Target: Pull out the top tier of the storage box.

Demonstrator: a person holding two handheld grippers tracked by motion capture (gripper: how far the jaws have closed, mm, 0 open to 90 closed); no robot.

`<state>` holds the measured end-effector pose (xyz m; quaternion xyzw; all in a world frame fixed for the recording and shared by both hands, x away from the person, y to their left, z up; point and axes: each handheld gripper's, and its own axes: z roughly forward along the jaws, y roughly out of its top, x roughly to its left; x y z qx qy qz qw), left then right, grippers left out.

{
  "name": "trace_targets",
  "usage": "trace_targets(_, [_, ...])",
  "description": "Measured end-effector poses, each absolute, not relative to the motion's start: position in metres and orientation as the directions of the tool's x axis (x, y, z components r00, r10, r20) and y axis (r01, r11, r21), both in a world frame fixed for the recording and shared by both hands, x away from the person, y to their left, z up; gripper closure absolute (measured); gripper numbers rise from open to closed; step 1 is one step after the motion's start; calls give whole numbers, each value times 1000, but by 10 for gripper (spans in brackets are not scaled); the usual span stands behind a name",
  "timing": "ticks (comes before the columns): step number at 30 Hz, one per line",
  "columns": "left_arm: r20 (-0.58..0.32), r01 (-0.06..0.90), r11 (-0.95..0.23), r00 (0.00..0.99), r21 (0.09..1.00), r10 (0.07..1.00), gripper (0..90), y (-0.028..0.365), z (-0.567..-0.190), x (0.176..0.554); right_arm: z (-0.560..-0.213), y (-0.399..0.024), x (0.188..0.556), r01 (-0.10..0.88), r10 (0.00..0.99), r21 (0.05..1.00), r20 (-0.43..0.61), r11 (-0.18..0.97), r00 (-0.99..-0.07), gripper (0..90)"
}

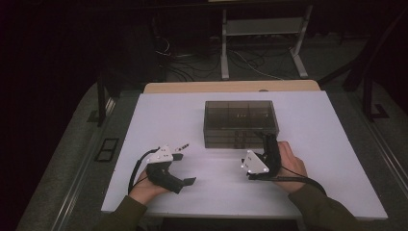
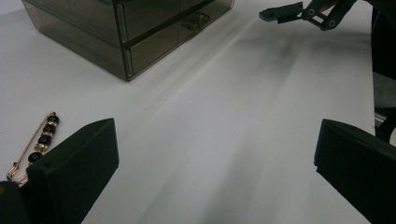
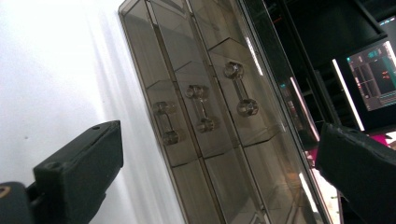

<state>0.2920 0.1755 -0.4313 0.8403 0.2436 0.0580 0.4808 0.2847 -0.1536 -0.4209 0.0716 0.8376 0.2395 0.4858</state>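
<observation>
- The left hand-held gripper [image 1: 185,162] rests low over the near left part of the white counter [image 1: 312,144], held by the person's left hand [image 1: 144,188]; its jaws stand wide apart and hold nothing.
- In the left gripper view, those two black jaws rise from the bottom corners with bare counter between them.
- A gold safety-pin brooch [image 2: 35,145] strung with black beads lies flat on the counter just beside the left jaw in that view, partly hidden behind it; whether they touch, I cannot tell. In the high view it shows as a small pale streak [image 1: 182,144] just past the jaw tips.
- The smoky clear drawer box [image 1: 240,122] sits on the middle of the counter, towards the far side, well apart from the brooch. Its drawers look pushed in.
- The right hand-held gripper [image 1: 269,139] is held by the person's right hand [image 1: 291,166] and points at the front of the drawer box, its tips close to the near right face.
- In the right gripper view, its jaws are spread wide and empty, framing the box front; three clear bar handles [image 3: 201,108] of the stacked drawers lie between the jaws, not touched.
- The view is turned on its side, so the drawers run as upright bands.
- Cables [image 1: 192,62] and a grey metal stand [image 1: 262,29] lie on the floor beyond the counter.
</observation>
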Motion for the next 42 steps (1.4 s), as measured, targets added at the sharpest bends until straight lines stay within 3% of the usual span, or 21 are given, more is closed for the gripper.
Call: trace_targets(42, [-143,359,-405,869,841,474,0,176,-431,291,-427,-138,291,-146,204,276,-904,950,-377,6])
